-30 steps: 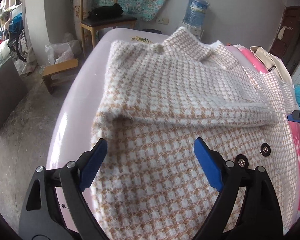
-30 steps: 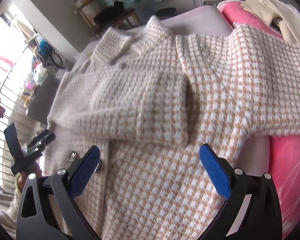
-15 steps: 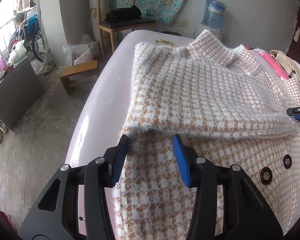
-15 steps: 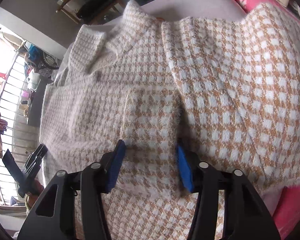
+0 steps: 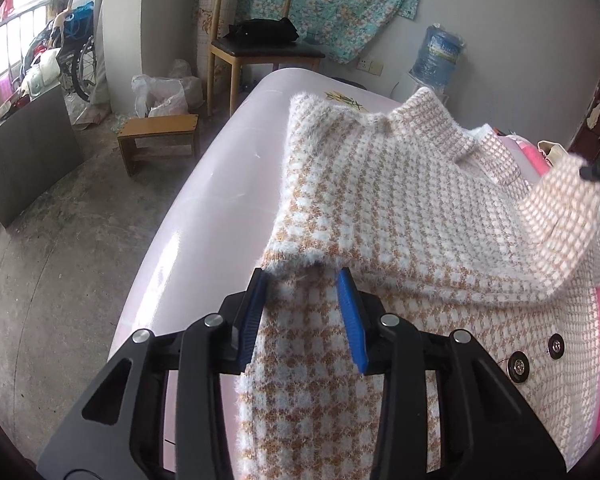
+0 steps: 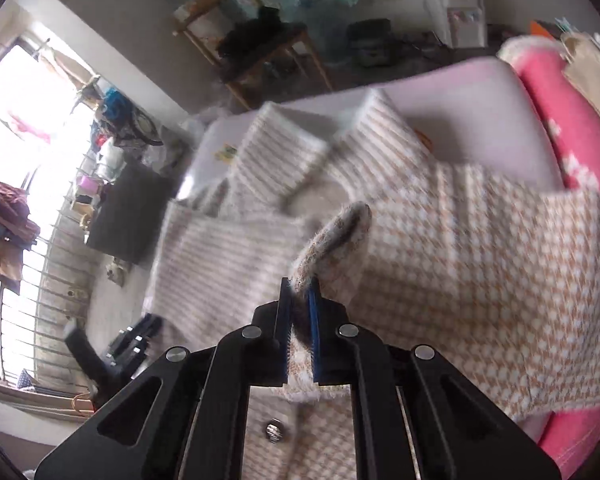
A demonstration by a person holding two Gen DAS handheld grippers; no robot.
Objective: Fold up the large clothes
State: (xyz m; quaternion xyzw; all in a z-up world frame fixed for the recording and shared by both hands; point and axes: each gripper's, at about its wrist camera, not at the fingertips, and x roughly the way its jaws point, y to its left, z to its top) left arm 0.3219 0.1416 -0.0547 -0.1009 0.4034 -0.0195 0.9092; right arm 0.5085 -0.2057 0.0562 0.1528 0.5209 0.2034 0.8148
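Bare concrete floor, grey wall hung with a turquoise floral cloth (image 5: 340, 4), a wooden chair (image 5: 256, 48) and a blue water jug (image 5: 440, 54) behind. Fluffy cream-and-tan houndstooth knit coat (image 5: 400, 208) lies spread, front side up with black snap buttons (image 5: 518, 366) showing, on a pale pink mattress (image 5: 220, 200); a pink blanket (image 6: 572, 128) is bunched along its far side. Left hand-held gripper (image 5: 304, 316) sits at the coat's near side edge where a folded sleeve begins; its jaws have just been closing, and a thick ridge of knit stands between the blue pads, which look to press it from both sides without fully meeting. Right hand-held gripper (image 6: 299, 332) has also just been closing and is now clamped down tight on a fuzzy sleeve cuff (image 6: 340, 236), which rises off the coat in a curl; this view is motion-blurred. Judgement on handling: soft, bulky and limp fabric, likely to sag and drag rather than hold any shape, with a fuzzy pile that grips pads well but bunches easily. Light for its size, not fragile. Best taken at hems, cuffs and seam edges, where layers double up, with both grips raised together so the panel folds over cleanly. A one-sided pull could skew the fold.
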